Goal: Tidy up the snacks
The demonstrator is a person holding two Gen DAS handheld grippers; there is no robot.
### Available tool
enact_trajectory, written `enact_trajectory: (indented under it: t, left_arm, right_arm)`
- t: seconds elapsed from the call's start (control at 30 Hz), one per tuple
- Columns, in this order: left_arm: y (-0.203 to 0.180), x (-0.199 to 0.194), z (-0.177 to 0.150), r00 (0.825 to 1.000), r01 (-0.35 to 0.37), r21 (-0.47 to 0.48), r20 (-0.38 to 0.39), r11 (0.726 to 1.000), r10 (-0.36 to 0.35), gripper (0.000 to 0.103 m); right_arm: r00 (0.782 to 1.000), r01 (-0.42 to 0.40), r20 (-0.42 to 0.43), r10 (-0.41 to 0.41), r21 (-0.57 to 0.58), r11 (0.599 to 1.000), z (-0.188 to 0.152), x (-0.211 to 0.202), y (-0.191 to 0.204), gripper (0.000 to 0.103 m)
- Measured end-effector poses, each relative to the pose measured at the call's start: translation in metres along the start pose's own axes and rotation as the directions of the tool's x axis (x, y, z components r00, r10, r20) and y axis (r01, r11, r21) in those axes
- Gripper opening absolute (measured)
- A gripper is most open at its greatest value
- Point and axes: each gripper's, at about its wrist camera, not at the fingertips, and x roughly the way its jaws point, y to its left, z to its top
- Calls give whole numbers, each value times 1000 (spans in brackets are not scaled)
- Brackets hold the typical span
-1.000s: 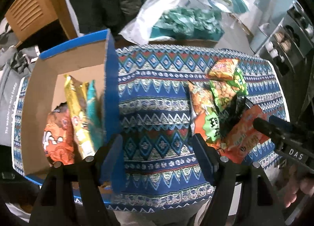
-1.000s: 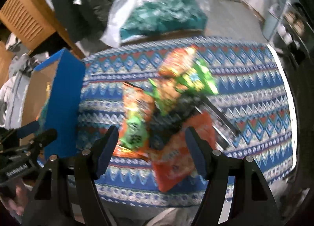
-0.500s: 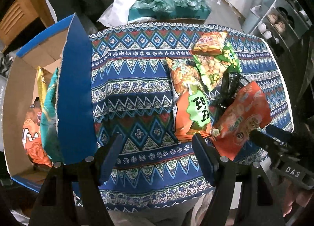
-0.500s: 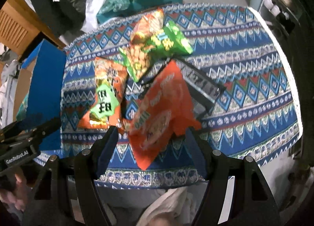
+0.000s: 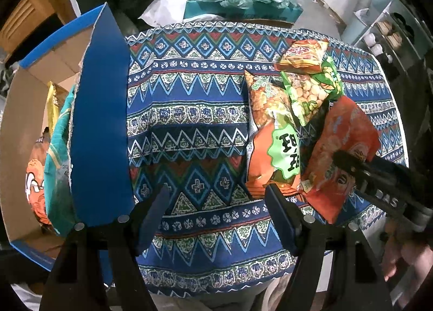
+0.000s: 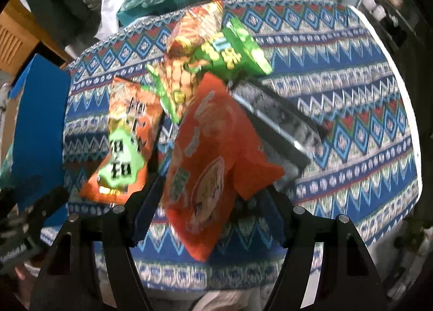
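Snack bag, the red one, lies lengthwise between my right gripper's open, empty fingers near the surface's front edge. My left gripper, open and empty too, hovers farther off over bare cloth.

The tablecloth is woven, matt cloth with a printed pattern. The snack packets are glossy, crinkled plastic film. The box is matt cardboard, blue outside, raw brown inside.

Overlapping snack packets heaped flat on patterned cloth, red-orange packet nearest, more standing in blue box
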Motion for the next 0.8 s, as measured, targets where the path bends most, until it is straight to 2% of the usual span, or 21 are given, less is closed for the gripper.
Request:
enact_trajectory:
  t: [0.4, 0.63, 0.7, 0.73, 0.8]
  left_arm:
    - [5, 16, 11, 1000, 1, -35, -26, 999, -2, 75]
    - [-1, 28, 21, 999, -9, -41, -37, 999, 8, 75]
    - [-2, 31, 24, 999, -6, -46, -39, 999, 4, 75]
    - [-3, 32, 25, 999, -2, -49, -39, 999, 0, 75]
    - [-5, 34, 29, 999, 14, -61, -39, 998, -17, 75]
  right_arm:
    - [990, 134, 62, -126, -157, 979, 19, 26, 30, 72]
    - [985, 158, 106, -137, -223, 962, 20, 32, 39, 72]
    - [987, 138, 113, -113, -253, 958, 20, 31, 39, 66]
    - [989, 124, 111, -98, -263, 957, 21, 30, 38, 56]
    - [991, 103, 108, -77, -265, 959, 23, 27, 33, 54]
